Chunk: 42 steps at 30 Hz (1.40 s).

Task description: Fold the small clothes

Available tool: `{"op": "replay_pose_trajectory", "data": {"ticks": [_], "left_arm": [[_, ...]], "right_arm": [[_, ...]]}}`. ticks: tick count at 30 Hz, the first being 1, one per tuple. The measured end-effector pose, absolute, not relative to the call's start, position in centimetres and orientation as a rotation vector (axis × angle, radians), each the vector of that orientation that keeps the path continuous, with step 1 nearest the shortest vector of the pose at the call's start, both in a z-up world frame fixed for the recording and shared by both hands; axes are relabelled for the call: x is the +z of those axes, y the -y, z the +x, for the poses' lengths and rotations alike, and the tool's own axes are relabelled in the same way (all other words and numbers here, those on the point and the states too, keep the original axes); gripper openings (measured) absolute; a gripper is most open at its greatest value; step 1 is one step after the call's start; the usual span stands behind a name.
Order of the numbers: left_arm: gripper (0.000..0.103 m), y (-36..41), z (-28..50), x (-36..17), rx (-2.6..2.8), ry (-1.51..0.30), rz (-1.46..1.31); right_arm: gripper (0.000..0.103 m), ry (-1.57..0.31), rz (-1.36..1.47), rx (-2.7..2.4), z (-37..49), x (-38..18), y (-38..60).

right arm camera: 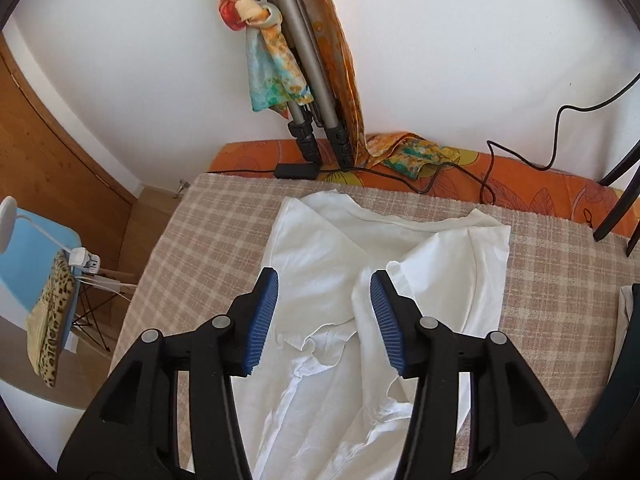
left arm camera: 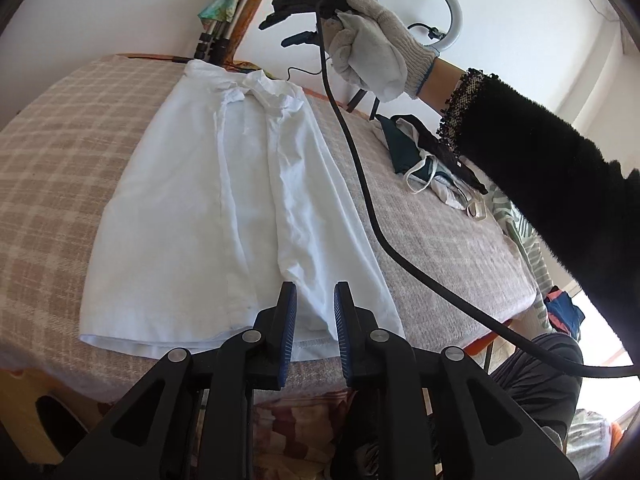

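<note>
Lying flat on a beige checked blanket (left arm camera: 60, 152) is a white T-shirt (left arm camera: 200, 208), its sides folded inward and its collar end toward the wall. The left gripper (left arm camera: 315, 320) hovers over the shirt's near hem with its blue-padded jaws slightly apart, pinching nothing. The right gripper (right arm camera: 324, 320), held by a gloved hand (left arm camera: 372, 40), hangs above the collar end with jaws spread wide and empty. A pile of small clothes (left arm camera: 432, 164) lies on the blanket beside the shirt.

Both wrist views look down, sharing the white shirt (left arm camera: 224, 208)
</note>
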State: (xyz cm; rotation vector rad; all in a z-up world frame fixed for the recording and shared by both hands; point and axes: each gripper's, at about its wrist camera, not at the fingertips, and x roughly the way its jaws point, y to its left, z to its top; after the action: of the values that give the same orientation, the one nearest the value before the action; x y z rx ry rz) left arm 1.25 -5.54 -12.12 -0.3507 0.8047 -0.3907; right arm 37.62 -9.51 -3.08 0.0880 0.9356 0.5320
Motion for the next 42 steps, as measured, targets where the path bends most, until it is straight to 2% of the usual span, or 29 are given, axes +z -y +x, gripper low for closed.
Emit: {"op": "replay_pose_trajectory", "data": {"ticks": [4, 6, 11, 13, 15, 18, 27, 34, 37, 38, 39, 40, 41, 42], "left_arm": [[0.018, 3.8, 1.7, -11.6, -0.368, -0.800, -0.343], [0.018, 3.0, 2.0, -11.5, -0.346, -0.782, -0.343], [0.018, 1.6, 2.8, -11.9, -0.303, -0.777, -0.367], [0.018, 1.5, 3.0, -12.2, -0.297, -0.779, -0.362], [0.018, 1.4, 3.0, -12.3, -0.296, -0.781, -0.358], [0.018, 1.4, 2.9, -12.4, -0.298, -0.783, -0.355], [0.018, 1.0, 2.4, -12.2, -0.281, -0.771, -0.371], [0.018, 1.2, 2.4, -12.1, -0.275, -0.776, -0.367], [0.018, 0.8, 2.1, -11.4, -0.265, -0.759, -0.367], [0.018, 0.5, 2.2, -11.2, -0.263, -0.755, -0.365], [0.018, 0.3, 2.1, -11.0, -0.263, -0.754, -0.366], [0.018, 0.0, 2.1, -10.9, -0.267, -0.756, -0.369], [0.018, -0.3, 2.2, -10.7, -0.272, -0.757, -0.371], [0.018, -0.4, 2.2, -10.6, -0.277, -0.762, -0.365]], "right_arm": [[0.048, -0.970, 0.011, 0.420, 38.1, -3.9, 11.4], [0.044, -1.026, -0.027, 0.387, 38.6, -5.9, 11.7], [0.043, -1.129, -0.070, 0.358, 38.5, -10.7, 11.8], [0.035, -1.151, -0.068, 0.358, 38.3, -11.7, 11.9], [0.007, -1.171, -0.076, 0.359, 38.2, -12.2, 11.7], [0.003, -1.160, -0.097, 0.356, 37.9, -12.1, 11.3], [0.002, -1.124, 0.008, 0.443, 37.9, -9.8, 8.8], [0.003, -1.190, 0.014, 0.500, 38.5, -12.0, 5.9], [0.003, -1.165, 0.069, 0.512, 38.0, -11.2, 7.1], [0.008, -1.148, 0.078, 0.510, 37.7, -10.5, 7.8], [0.019, -1.129, 0.092, 0.507, 37.2, -9.6, 8.7], [0.024, -1.101, 0.106, 0.501, 36.4, -8.5, 9.7], [0.029, -1.063, 0.110, 0.498, 35.3, -7.4, 10.8], [0.030, -1.033, 0.102, 0.497, 34.0, -6.4, 11.7]]}}
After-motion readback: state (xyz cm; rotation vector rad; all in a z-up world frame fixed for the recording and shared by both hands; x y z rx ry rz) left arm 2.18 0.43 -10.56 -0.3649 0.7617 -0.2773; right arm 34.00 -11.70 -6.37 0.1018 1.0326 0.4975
